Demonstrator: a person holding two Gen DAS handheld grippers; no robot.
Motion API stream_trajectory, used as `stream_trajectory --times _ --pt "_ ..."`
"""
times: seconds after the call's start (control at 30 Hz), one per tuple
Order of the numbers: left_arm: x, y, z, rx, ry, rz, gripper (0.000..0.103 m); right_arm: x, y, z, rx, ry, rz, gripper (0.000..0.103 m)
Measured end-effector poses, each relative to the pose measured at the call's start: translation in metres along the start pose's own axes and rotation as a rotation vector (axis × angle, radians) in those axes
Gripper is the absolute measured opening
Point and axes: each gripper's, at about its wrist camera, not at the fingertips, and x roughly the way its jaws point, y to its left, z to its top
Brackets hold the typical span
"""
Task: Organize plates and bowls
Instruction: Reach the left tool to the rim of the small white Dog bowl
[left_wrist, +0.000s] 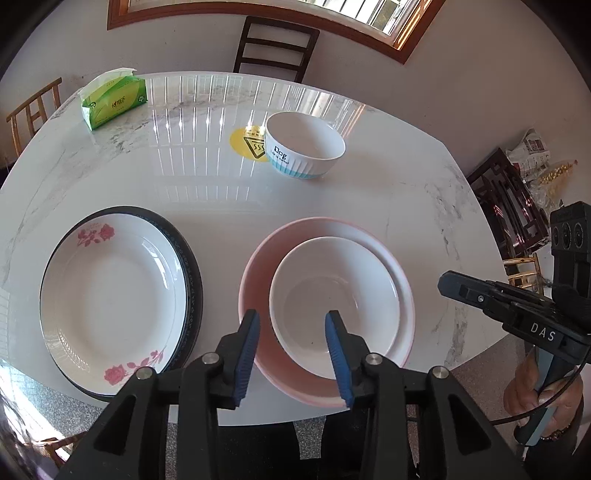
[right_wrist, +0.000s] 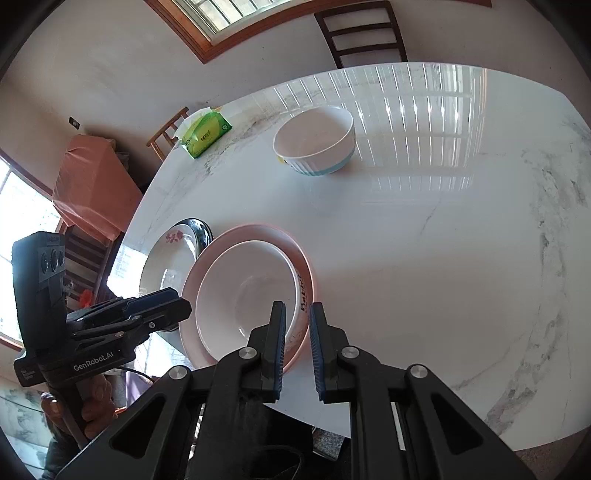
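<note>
A white bowl (left_wrist: 334, 295) sits inside a pink bowl (left_wrist: 258, 288) near the table's front edge; both also show in the right wrist view, white (right_wrist: 243, 291) in pink (right_wrist: 258, 232). A rose-patterned white plate (left_wrist: 110, 295) lies on a dark-rimmed plate (left_wrist: 192, 280) to the left. A ribbed white-and-blue bowl (left_wrist: 304, 146) stands farther back. My left gripper (left_wrist: 291, 321) is open, empty, above the near rims of the nested bowls. My right gripper (right_wrist: 297, 314) is slightly open, empty, just above the white bowl's right rim.
A white marble table (left_wrist: 388, 206) carries everything. A green tissue pack (left_wrist: 112, 99) lies at the far left. A yellow sticker (left_wrist: 247, 142) is behind the ribbed bowl. Chairs (left_wrist: 275, 48) stand around the table.
</note>
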Motion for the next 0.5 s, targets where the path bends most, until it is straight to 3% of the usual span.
stream_trajectory --times 0.1,0.23,0.37,0.5 --pt "-0.002 0.002 0.004 0.009 -0.028 0.005 0.041 -0.019 -0.003 -0.007 -0.148 -0.124 -0.134 0.019" --pt "-0.001 0.004 0.018 0.041 -0.093 0.043 0.041 -0.027 -0.013 -0.014 -0.325 -0.267 -0.382 0.036" --pt "0.010 0.013 0.044 0.045 -0.137 0.042 0.042 -0.014 -0.039 0.000 -0.289 -0.266 -0.376 0.037" --pt "0.039 0.031 0.081 -0.005 -0.073 0.004 0.042 0.009 -0.059 0.029 -0.190 -0.229 -0.238 0.037"
